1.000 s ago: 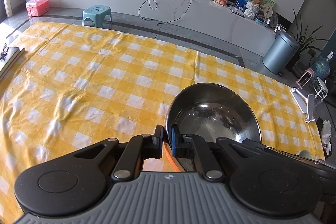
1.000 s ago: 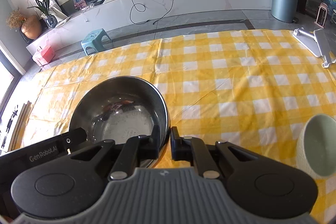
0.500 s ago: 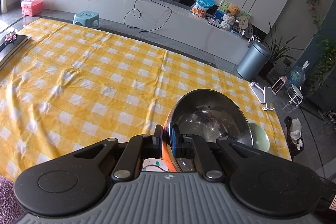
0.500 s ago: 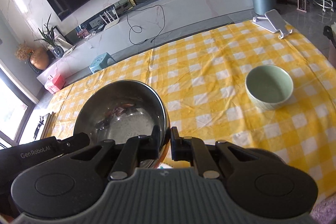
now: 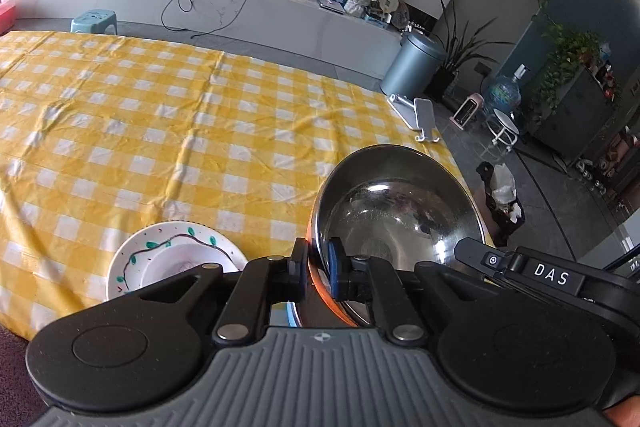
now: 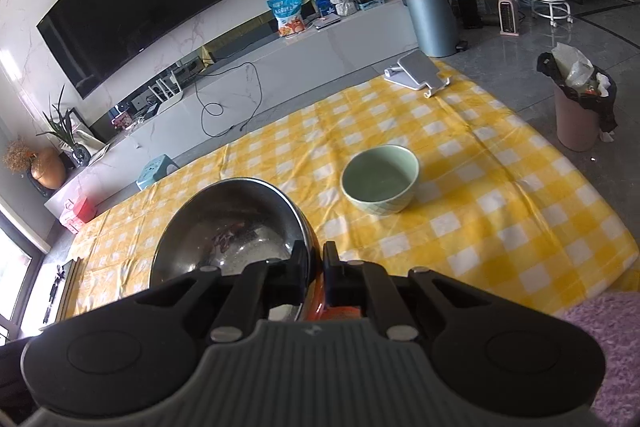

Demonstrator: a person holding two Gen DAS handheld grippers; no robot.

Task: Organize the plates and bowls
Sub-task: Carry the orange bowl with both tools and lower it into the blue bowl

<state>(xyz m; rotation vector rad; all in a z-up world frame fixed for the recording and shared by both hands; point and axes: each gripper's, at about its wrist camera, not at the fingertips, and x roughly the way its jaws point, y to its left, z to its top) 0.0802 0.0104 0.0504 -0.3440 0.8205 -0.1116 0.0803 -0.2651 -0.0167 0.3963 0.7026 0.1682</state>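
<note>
A steel bowl (image 5: 400, 211) with an orange outside hangs above the yellow checked tablecloth (image 5: 160, 131), held by both grippers. My left gripper (image 5: 318, 259) has its pads on the bowl's near rim, and its jaws are opening slightly with the rim still between them. My right gripper (image 6: 314, 263) is shut on the opposite rim of the steel bowl (image 6: 232, 223). A white plate (image 5: 176, 251) painted with green leaves lies just below and left of the left gripper. A pale green bowl (image 6: 380, 179) stands upright on the cloth, ahead and right of the right gripper.
A white phone stand (image 6: 416, 71) sits at the cloth's far corner. A pink waste bin (image 6: 580, 107) with a black bag stands on the floor past the right edge. A purple rug (image 6: 608, 331) lies at the near right.
Both grippers have carried the steel bowl sideways toward the table's near right part. The painted plate has come into the left wrist view, and the green bowl now sits nearer the middle of the right view.
</note>
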